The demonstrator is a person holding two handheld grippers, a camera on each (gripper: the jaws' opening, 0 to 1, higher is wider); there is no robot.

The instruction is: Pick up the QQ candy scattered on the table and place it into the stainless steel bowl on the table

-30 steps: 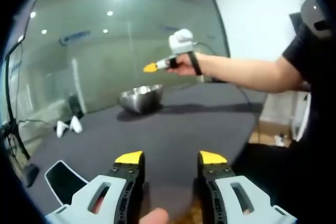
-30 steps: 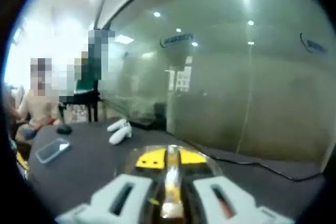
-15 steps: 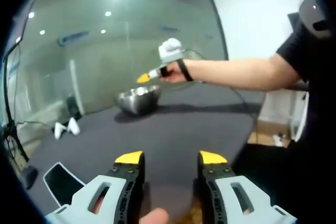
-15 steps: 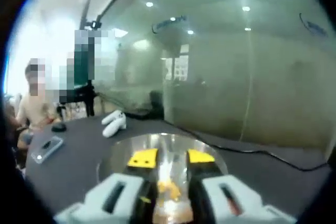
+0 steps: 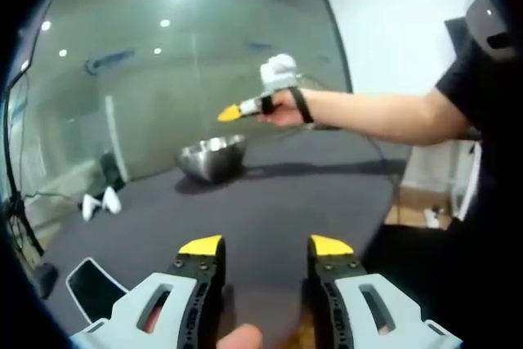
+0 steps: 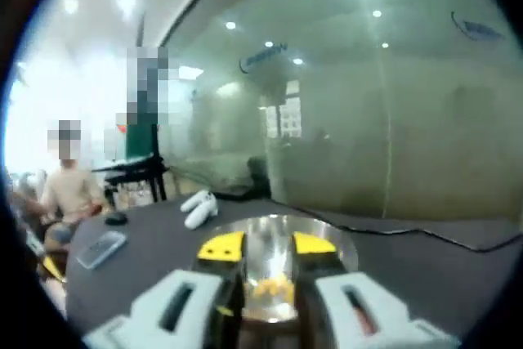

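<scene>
Grey left gripper [image 5: 265, 248] (yellow-tipped), black sleeve [image 5: 474, 71].

A shiny stainless steel bowl [image 5: 213, 156] stands upright on the dark worktop [image 5: 270, 202], toward its far edge. Inside the bowl, near the middle, lies a small heap of yellow-orange QQ candy [image 6: 270, 289].
</scene>
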